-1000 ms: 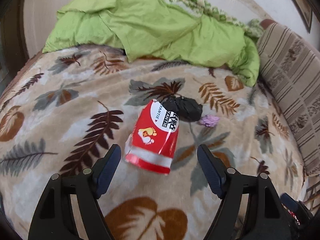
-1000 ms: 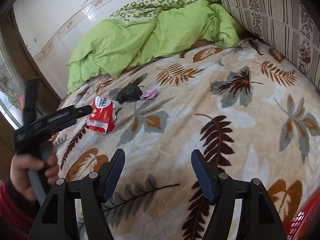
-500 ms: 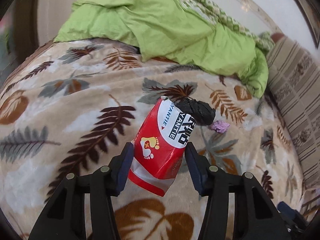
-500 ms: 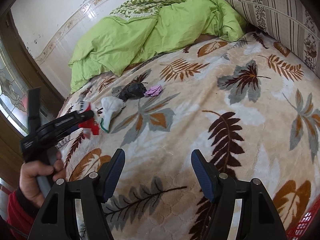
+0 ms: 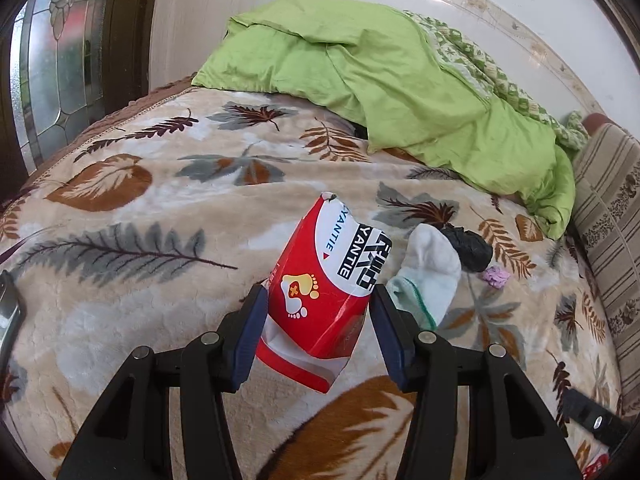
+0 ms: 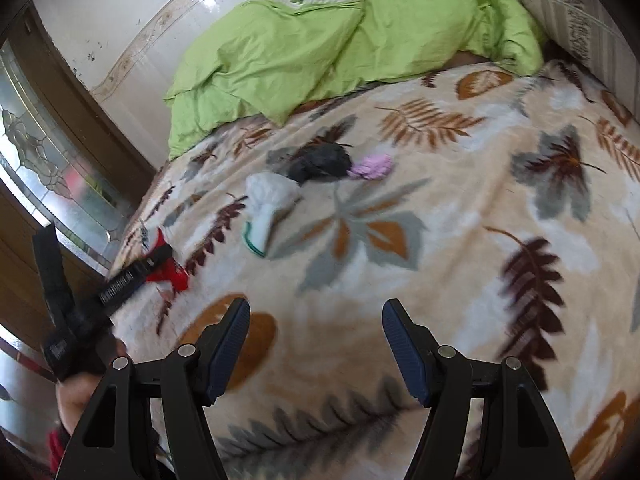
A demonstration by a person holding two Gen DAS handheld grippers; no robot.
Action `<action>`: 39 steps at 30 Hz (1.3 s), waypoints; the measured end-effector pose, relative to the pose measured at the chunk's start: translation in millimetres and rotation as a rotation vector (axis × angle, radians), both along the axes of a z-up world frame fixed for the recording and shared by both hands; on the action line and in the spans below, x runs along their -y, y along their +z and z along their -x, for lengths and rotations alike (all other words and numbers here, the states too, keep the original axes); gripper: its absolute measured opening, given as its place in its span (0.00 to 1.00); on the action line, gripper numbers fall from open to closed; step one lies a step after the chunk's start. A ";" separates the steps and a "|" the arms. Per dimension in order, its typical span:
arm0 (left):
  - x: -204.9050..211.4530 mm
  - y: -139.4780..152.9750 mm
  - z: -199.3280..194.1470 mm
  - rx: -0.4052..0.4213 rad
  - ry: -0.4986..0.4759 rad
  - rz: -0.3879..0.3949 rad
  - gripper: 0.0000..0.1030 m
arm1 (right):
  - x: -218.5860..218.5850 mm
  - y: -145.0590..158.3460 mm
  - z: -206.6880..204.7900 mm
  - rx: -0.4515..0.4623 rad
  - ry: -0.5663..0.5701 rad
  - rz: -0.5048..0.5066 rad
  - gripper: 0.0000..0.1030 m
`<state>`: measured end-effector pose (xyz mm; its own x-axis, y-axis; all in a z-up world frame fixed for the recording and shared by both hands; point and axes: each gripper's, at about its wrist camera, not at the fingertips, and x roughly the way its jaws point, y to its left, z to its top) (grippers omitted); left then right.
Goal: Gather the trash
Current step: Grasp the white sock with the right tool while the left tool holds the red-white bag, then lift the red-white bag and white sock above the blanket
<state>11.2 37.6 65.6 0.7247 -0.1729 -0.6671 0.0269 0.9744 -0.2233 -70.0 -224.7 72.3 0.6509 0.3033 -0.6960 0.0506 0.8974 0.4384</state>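
So the left gripper (image 5: 318, 326) has its jaws pinching the red and white packet (image 5: 326, 296) from both sides, holding it up off the leaf-print blanket (image 5: 132, 264) on the bed. A white sock (image 5: 430, 270) lies just beside it, touching a black crumpled bag (image 5: 470, 248), with a small purple scrap (image 5: 496, 277) right next to that. Right gripper (image 6: 316, 350) hangs over bare blanket, jaws spread with nothing between them.
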 end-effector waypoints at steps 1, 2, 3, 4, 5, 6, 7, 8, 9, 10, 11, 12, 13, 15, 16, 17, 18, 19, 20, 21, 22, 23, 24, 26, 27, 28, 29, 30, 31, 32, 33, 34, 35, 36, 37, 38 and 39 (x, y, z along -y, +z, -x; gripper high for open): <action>-1.4 -0.4 -1.4 0.000 0.000 0.002 0.50 | -4.2 1.0 -8.5 0.000 0.003 -0.005 0.70; -3.3 -1.1 -3.3 0.002 0.005 -0.003 0.50 | -10.0 1.3 -20.8 -0.002 0.006 -0.011 0.70; -5.7 -1.9 -5.6 0.001 0.012 -0.009 0.50 | -14.9 0.2 -32.3 -0.008 0.010 -0.018 0.70; -8.7 -2.9 -7.1 -0.003 0.016 -0.008 0.50 | -22.0 -3.0 -49.4 -0.019 0.014 -0.029 0.70; -11.7 -4.2 -8.3 -0.007 0.021 -0.004 0.50 | -27.3 -5.5 -59.4 -0.025 0.015 -0.037 0.70; -15.2 -5.7 -9.1 -0.011 0.028 0.001 0.50 | -31.8 -9.6 -71.0 -0.032 0.013 -0.042 0.70; -18.6 -7.2 -10.0 -0.018 0.036 0.004 0.50 | -37.1 -15.6 -87.4 -0.043 0.000 -0.039 0.70; -21.6 -8.9 -11.6 -0.028 0.041 0.007 0.50 | -40.1 -20.1 -98.3 -0.052 -0.010 -0.037 0.70; -23.9 -9.8 -12.0 -0.033 0.043 0.013 0.50 | -42.6 -24.3 -109.7 -0.062 -0.017 -0.039 0.70; -26.5 -9.9 -12.9 -0.035 0.045 0.017 0.50 | -46.8 -29.9 -124.0 -0.071 -0.025 -0.042 0.70; -27.6 -9.7 -13.1 -0.034 0.048 0.015 0.50 | -48.7 -32.6 -133.5 -0.077 -0.027 -0.046 0.70; -28.5 -9.7 -13.8 -0.035 0.050 0.015 0.50 | -52.5 -37.9 -145.2 -0.093 -0.028 -0.051 0.70; -29.2 -9.9 -14.2 -0.036 0.050 0.017 0.50 | -54.4 -41.5 -152.2 -0.102 -0.034 -0.051 0.66; -29.9 -11.3 -15.6 -0.044 0.052 0.024 0.50 | -58.6 -50.9 -166.0 -0.124 -0.050 -0.050 0.49; -29.3 -11.8 -15.9 -0.048 0.049 0.026 0.50 | -59.2 -54.5 -170.2 -0.133 -0.043 -0.061 0.34; -27.7 -12.2 -16.1 -0.050 0.041 0.027 0.50 | -60.2 -56.0 -171.3 -0.134 -0.039 -0.067 0.30; -27.1 -12.0 -16.5 -0.049 0.038 0.025 0.50 | -60.2 -52.7 -167.7 -0.114 -0.043 -0.059 0.26; -25.7 -11.4 -15.8 -0.046 0.036 0.021 0.50 | -60.5 -48.0 -162.5 -0.095 -0.036 -0.045 0.22; -23.5 -10.6 -14.9 -0.041 0.027 0.020 0.50 | -60.4 -43.9 -157.6 -0.079 -0.030 -0.033 0.21; -22.2 -10.3 -14.4 -0.040 0.021 0.020 0.50 | -58.8 -38.1 -149.7 -0.060 -0.026 -0.017 0.21; -19.7 -10.0 -13.4 -0.037 0.015 0.017 0.50 | -57.1 -33.5 -142.9 -0.045 -0.024 -0.004 0.20; -16.2 -9.8 -12.0 -0.036 0.006 0.013 0.50 | -54.5 -27.8 -133.2 -0.027 -0.021 0.012 0.20; -12.8 -9.6 -10.3 -0.035 -0.005 0.012 0.50 | -51.0 -21.6 -120.2 -0.009 -0.017 0.028 0.20; -7.5 -8.2 -6.3 -0.026 -0.018 0.006 0.50 | -43.7 -12.5 -97.4 0.019 -0.011 0.054 0.20; -5.0 -7.4 -3.9 -0.021 -0.024 0.001 0.50 | -39.7 -7.9 -86.4 0.032 -0.013 0.073 0.20; -2.6 -6.3 -1.0 -0.014 -0.034 -0.004 0.50 | -35.4 -4.1 -72.7 0.044 -0.016 0.094 0.20; 1.5 -4.7 3.5 -0.005 -0.045 -0.014 0.50 | -31.5 -1.2 -60.7 0.054 -0.021 0.107 0.20; 2.9 -3.9 6.1 -0.001 -0.049 -0.019 0.50 | -28.4 0.8 -50.1 0.062 -0.025 0.116 0.20; 6.2 -2.6 9.8 0.003 -0.059 -0.025 0.50 | -24.7 2.9 -35.2 0.071 -0.030 0.133 0.20; 10.4 -1.0 13.9 0.008 -0.075 -0.029 0.50 | -22.8 4.7 -23.5 0.080 -0.032 0.151 0.20; 14.1 0.6 17.4 0.015 -0.085 -0.035 0.50 | -20.2 6.2 -12.4 0.089 -0.035 0.163 0.20; 20.4 3.4 23.9 0.029 -0.098 -0.048 0.50 | -17.2 8.1 -1.5 0.097 -0.038 0.170 0.20; 24.1 5.1 27.7 0.036 -0.110 -0.054 0.50 | -14.9 10.1 7.2 0.102 -0.040 0.171 0.20; 28.0 6.9 32.1 0.042 -0.121 -0.059 0.50 | -12.7 11.8 14.5 0.108 -0.043 0.169 0.20; 32.0 8.8 36.9 0.047 -0.133 -0.062 0.50 | -9.1 14.7 24.1 0.119 -0.052 0.170 0.20; 36.8 10.9 42.6 0.053 -0.145 -0.067 0.50 | -7.3 16.1 28.8 0.124 -0.058 0.174 0.20; 42.0 12.7 49.4 0.060 -0.160 -0.076 0.50 | -4.4 17.9 36.9 0.131 -0.064 0.180 0.20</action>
<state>-38.2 -4.4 78.3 0.7310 -0.2400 -0.6387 0.1940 0.9706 -0.1426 -106.9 -220.2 90.2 0.7532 0.1370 -0.6434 0.0630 0.9586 0.2778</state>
